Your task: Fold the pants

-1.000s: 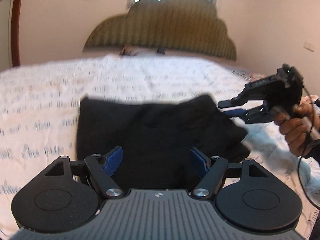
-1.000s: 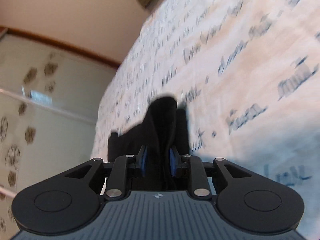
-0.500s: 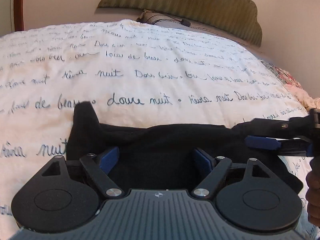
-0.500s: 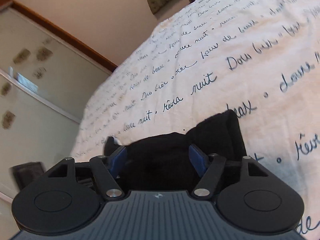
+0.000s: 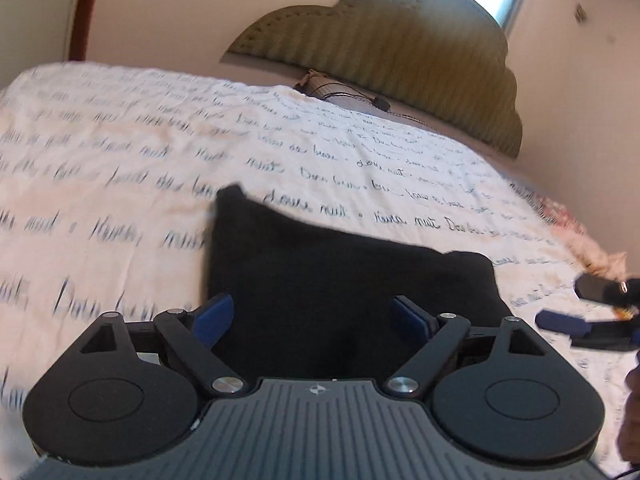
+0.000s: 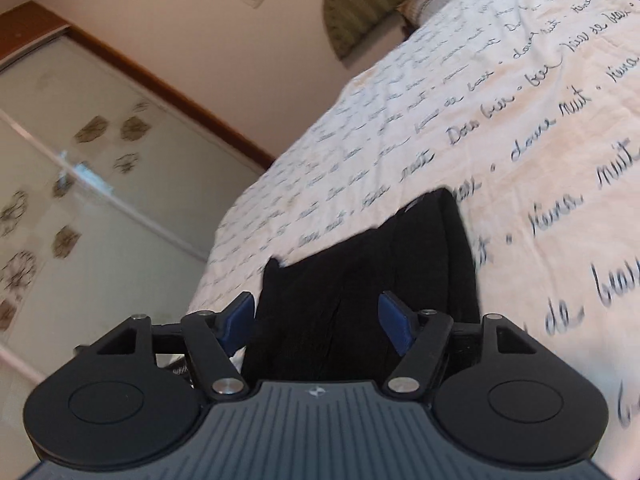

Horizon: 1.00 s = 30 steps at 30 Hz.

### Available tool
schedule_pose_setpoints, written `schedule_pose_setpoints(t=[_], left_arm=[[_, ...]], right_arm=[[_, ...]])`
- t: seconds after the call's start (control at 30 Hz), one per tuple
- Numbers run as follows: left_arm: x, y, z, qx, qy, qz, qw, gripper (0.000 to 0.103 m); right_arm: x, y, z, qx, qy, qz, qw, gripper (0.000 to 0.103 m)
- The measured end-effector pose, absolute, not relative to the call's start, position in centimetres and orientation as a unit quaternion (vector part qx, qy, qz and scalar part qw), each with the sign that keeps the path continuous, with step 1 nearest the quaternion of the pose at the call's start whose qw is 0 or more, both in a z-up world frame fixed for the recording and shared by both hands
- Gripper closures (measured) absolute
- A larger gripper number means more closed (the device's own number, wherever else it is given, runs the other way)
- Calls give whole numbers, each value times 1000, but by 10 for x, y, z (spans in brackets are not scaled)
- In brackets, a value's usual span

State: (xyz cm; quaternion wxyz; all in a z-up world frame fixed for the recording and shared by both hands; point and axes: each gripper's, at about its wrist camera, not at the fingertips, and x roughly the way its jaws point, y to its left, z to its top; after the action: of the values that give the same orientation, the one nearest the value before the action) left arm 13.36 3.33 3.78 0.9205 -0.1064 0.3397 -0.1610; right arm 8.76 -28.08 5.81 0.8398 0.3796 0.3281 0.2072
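The black pants (image 5: 344, 280) lie folded into a compact rectangle on the bed, right in front of both grippers; they also show in the right wrist view (image 6: 368, 280). My left gripper (image 5: 310, 320) is open and empty just above the near edge of the pants. My right gripper (image 6: 318, 322) is open and empty over the pants' right end, and it shows at the right edge of the left wrist view (image 5: 592, 316). Neither gripper holds cloth.
The white bedspread (image 5: 120, 168) with dark script writing covers the bed. An olive padded headboard (image 5: 400, 52) and a pillow (image 5: 332, 88) are at the far end. A frosted sliding wardrobe door (image 6: 80, 184) stands left of the bed.
My right gripper let go of the pants and opened wide. Both grippers drew back and tilted up from the folded pants, which stay on the bed.
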Motion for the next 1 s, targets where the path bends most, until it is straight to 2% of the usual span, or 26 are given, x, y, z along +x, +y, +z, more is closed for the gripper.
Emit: schedule_pose_setpoints(t=[0.13,0.27,0.33,0.37,0.4,0.53,0.67,0.9,1.0], left_arm=[[113,31,19,-63,354,-156,920,15],[104,29,2,-46,331,-152,930,11],[104,28,8,-47,336,-141,930,11],[101,30,12,-54,336,-131,931,18],[95,33,18,-65,334,-124,932,21],[51,42,39,-106,286,-139,942,19],[15,30,37,-80,256,-155,951,18],[16,23,27,-73,274,-156,946,18],[25,22,17,-57,314,-173,932,9]], right_arm=[[73,-274,24,372,374,200,826,31],[66,-298,-12,479,359,192,778,35],[65,-301,-9,489,358,185,774,33],[63,-300,-4,485,361,181,776,33],[61,-299,3,478,361,180,780,32],[43,-298,32,473,324,203,794,26],[52,-277,48,467,313,232,794,19],[103,-212,40,451,355,272,772,19],[111,-207,20,437,389,224,780,22]])
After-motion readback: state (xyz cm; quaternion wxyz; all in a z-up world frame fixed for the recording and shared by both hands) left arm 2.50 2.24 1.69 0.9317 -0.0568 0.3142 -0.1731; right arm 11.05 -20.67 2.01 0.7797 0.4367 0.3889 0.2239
